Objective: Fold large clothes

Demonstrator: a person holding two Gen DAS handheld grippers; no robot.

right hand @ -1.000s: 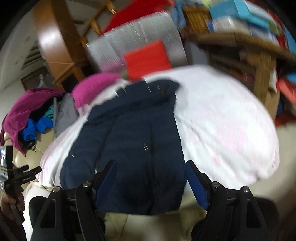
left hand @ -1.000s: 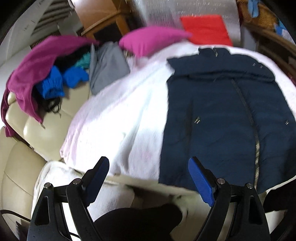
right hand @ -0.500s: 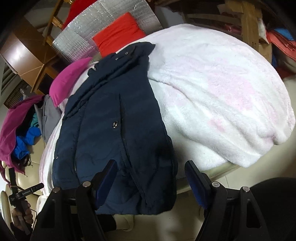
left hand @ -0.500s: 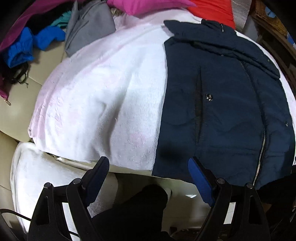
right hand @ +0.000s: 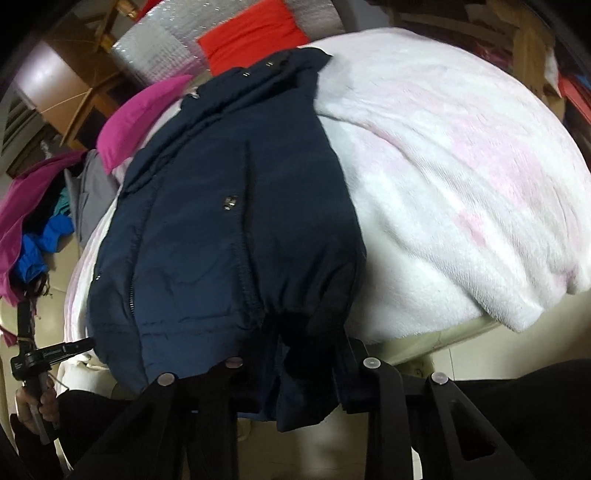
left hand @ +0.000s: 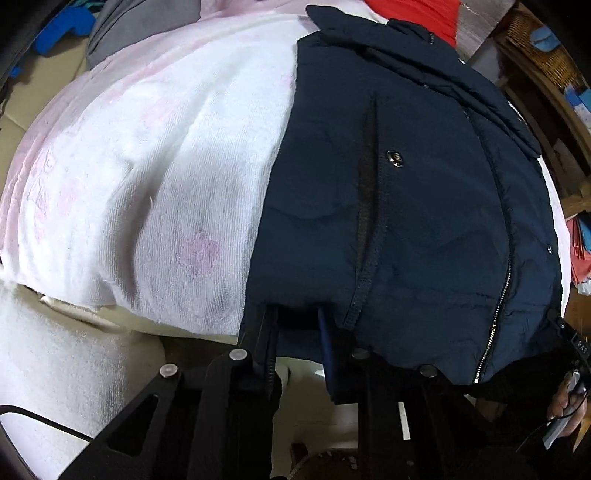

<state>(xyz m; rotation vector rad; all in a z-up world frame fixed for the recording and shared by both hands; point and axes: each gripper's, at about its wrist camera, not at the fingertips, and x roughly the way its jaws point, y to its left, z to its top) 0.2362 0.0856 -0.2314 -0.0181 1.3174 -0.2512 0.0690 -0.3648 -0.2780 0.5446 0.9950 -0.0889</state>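
Both grippers have dropped to the jacket's [left hand: 406, 221] near hem, jaws just closing. Left gripper [left hand: 295, 328] pinches one corner, right gripper [right hand: 306, 339] the other (fabric bunched between pads). Jacket lies flat on the blanket [right hand: 461, 166].

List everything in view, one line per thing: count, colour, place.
jacket: one, navy, flat on the blanket, hem toward the cameras
blanket: one, white and pink, under the jacket
cushion: one, red, beyond the collar
pillow: one, magenta, left of the collar
clothes pile: several, magenta, blue, grey, far left
left claw: one, black with blue pads, just closed on the hem's left corner
right claw: one, black, just closed on the hem's right corner
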